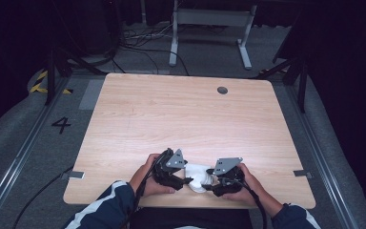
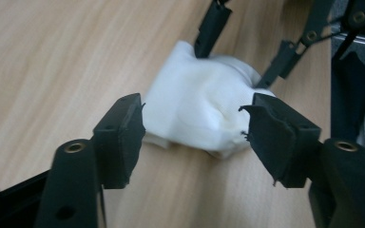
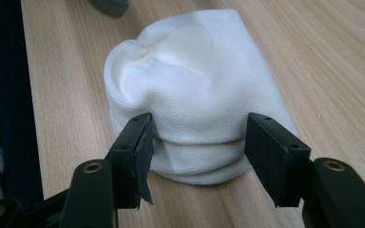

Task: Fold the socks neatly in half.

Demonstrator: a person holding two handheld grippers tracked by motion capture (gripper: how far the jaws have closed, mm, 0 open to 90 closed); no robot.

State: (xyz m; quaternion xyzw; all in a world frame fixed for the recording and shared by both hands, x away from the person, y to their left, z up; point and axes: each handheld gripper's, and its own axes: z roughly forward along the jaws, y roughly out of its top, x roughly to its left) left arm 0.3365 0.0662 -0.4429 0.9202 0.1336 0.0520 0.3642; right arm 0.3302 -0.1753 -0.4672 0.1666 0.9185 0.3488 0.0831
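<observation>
A bundled white cloth (image 1: 198,175) lies on the wooden table (image 1: 181,114) near its front edge, between my two hands. My left gripper (image 1: 186,180) comes at it from the left. In the left gripper view its pads touch both sides of the cloth (image 2: 195,99), pinching the near end. From the right, my right gripper (image 1: 208,183) meets the cloth (image 3: 190,80), and its pads press into the folded near end, which bulges wider beyond them. The right gripper's jaws (image 2: 247,47) also rest against the far side of the cloth in the left gripper view.
A round cable hole (image 1: 222,90) sits near the table's far edge. Beyond the table are a grey desk frame (image 1: 209,28), floor cables (image 1: 138,45) and metal rails (image 1: 24,148) along both sides. The person's dark, white-striped sleeves (image 1: 107,205) come in at the bottom.
</observation>
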